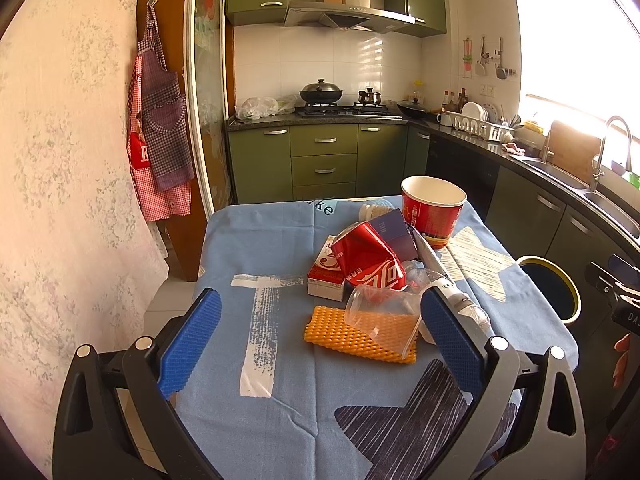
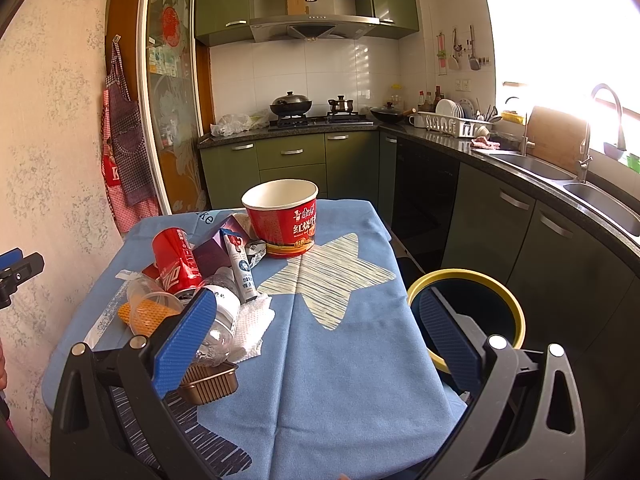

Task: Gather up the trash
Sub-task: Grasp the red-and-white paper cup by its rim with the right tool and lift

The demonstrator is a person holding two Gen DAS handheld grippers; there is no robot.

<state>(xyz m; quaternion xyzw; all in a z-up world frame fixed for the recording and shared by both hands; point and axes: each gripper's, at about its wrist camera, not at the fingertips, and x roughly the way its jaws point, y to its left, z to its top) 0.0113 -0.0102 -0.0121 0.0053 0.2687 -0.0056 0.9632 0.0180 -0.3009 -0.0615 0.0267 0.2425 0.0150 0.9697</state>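
Trash pile (image 1: 376, 280) — just beyond left gripper (image 1: 320, 320)

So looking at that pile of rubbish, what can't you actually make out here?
- Bin inside: dark in both views, contents unreadable.
- Brown tray: right view, partly behind the right tongs' pad.
- White bottle: left view, mostly behind the purple carton.

Dented red can (image 1: 366, 258), clear cup (image 1: 380, 312) on its side, perhaps a crushed bottle, heaped left of the upright noodle bowl (image 1: 434, 208).
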